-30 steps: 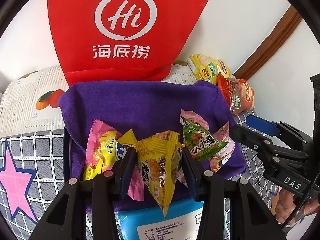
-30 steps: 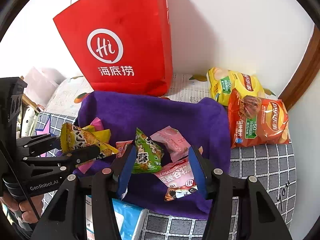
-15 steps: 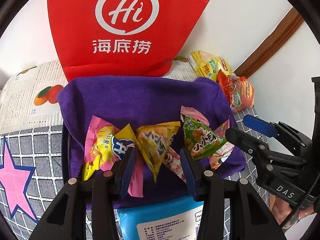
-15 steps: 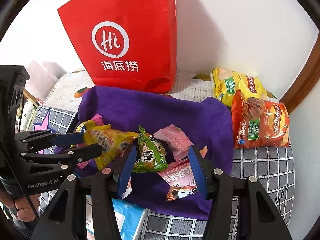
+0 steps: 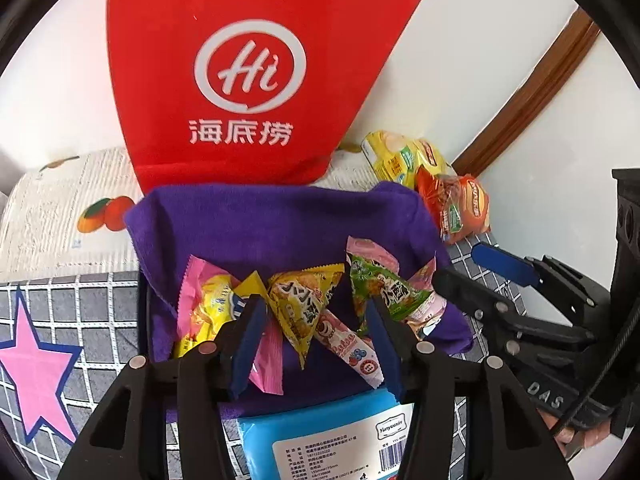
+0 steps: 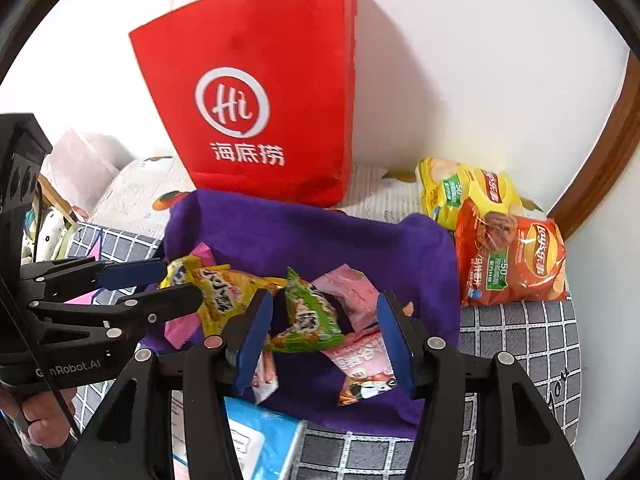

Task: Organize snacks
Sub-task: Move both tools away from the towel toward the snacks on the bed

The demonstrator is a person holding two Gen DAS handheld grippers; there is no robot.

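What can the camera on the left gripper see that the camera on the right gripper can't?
Only the left wrist view shows the big pink star and the strawberry candy pack. Only the right wrist view shows the pale crumpled bag at far left. Both show the red bag, the purple towel, the yellow triangle snack, the green snack, the orange chip bag, and both grippers open.
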